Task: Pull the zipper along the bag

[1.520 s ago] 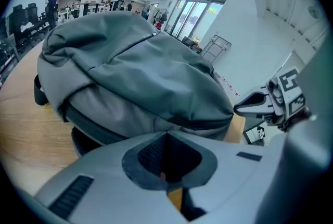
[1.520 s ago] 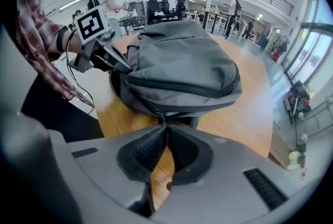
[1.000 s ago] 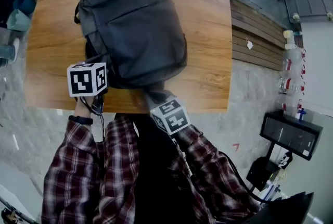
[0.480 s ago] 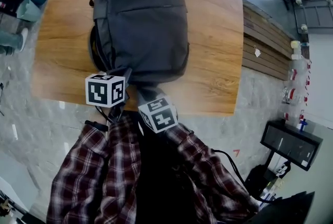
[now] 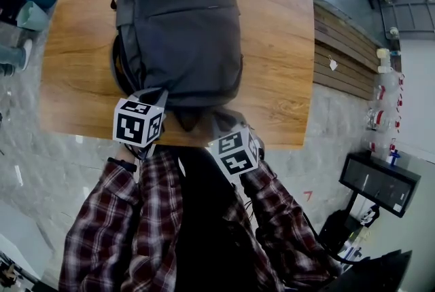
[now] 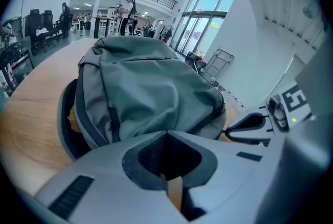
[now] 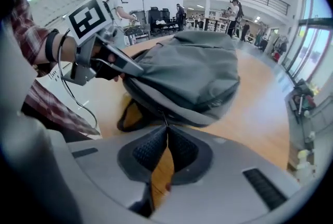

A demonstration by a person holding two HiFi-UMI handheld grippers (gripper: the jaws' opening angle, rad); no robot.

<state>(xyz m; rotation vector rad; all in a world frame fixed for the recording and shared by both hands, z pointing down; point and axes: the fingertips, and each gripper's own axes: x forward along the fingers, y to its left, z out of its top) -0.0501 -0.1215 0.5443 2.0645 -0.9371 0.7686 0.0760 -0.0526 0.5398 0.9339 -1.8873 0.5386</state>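
Note:
A dark grey backpack [image 5: 177, 32] lies flat on the wooden table [image 5: 279, 46]. My left gripper [image 5: 153, 97] is at its near left corner, jaws shut on the bag's fabric edge [image 6: 156, 129]; the right gripper view shows that pinch on the left gripper [image 7: 134, 68]. My right gripper [image 5: 221, 122] is at the bag's near edge, toward the right corner. Its jaws are shut on a thin dark zipper pull [image 7: 165, 120] that runs up to the bag's seam. The bag [image 7: 192, 72] gapes on its left side, with a yellowish lining [image 7: 132, 113] visible.
The table's near edge [image 5: 272, 141] is close to the person's plaid sleeves. A slatted wooden bench [image 5: 343, 56] stands to the right, and a black box [image 5: 380, 178] sits on the grey floor. People [image 6: 127, 9] stand far off in the hall.
The right gripper has slid to the right along the bag's near edge with the zipper pull. The left gripper shifted right to the near left corner a second ago and has held there since.

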